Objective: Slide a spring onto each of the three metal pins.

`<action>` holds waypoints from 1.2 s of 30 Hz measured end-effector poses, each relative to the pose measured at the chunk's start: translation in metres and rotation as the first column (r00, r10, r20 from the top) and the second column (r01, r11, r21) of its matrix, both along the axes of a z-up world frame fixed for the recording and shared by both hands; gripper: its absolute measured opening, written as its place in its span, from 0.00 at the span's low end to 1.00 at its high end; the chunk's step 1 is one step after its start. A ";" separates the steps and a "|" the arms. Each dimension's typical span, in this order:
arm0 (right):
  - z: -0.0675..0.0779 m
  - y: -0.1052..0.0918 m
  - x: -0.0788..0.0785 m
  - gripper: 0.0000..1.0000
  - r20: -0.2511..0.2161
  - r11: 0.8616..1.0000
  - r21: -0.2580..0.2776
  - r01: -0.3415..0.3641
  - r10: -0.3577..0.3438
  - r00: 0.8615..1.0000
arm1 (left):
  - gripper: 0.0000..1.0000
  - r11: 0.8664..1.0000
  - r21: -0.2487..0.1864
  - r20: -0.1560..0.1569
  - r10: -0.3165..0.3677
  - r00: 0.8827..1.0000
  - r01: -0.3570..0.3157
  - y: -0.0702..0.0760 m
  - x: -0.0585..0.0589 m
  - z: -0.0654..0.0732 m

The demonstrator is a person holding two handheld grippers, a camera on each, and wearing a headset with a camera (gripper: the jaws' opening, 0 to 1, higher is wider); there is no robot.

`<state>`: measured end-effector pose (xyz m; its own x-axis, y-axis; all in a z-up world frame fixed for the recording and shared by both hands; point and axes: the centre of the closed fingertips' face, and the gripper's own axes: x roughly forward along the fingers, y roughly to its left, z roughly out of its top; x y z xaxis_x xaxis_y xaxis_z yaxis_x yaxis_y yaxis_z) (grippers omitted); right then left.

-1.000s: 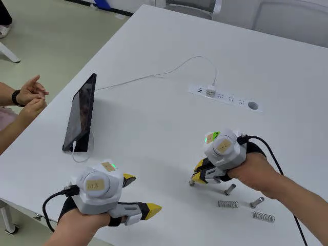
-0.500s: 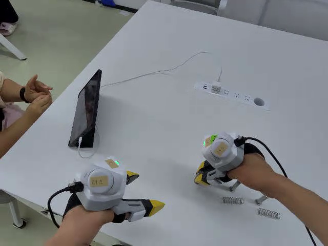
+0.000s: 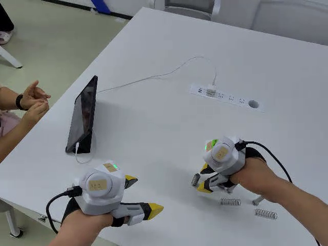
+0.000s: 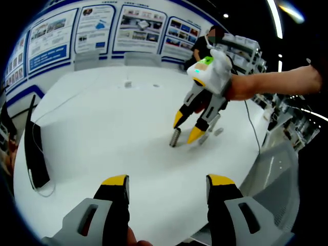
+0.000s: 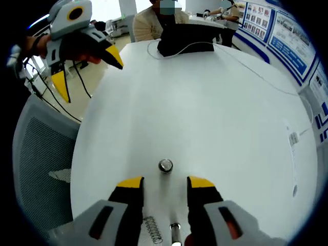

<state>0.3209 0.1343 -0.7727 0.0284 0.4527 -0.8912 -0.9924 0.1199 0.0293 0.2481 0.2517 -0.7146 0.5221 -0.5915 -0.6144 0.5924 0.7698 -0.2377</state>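
Apparently one pin (image 3: 195,179) already wears its spring: grey, ribbed, upright just beyond the right gripper (image 3: 204,178), whose jaws stand parted and empty. A loose spring (image 3: 230,202) and a second spring (image 3: 266,213) lie at the table's (image 3: 154,102) near right, so two pins look left to do. The left gripper (image 3: 143,193) hangs parted, holding nothing.

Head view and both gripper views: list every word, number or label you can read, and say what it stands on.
On the left gripper, tan label: dark marks, too blurred to read.
On the right gripper, tan tag: too blurred to read.
Wall posters: print too small to read.
No text can be quoted.
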 end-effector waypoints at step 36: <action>0.056 -0.015 -0.009 0.54 -0.125 0.727 0.426 0.538 -0.542 0.831 | 0.62 1.000 -0.022 0.020 0.005 1.000 -0.005 -0.007 -0.006 0.018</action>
<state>0.3118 0.1198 -0.7171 0.3917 0.6896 -0.6091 -0.7645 0.6123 0.2016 0.2423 0.2450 -0.6965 0.5374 -0.6021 -0.5905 0.5935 0.7675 -0.2424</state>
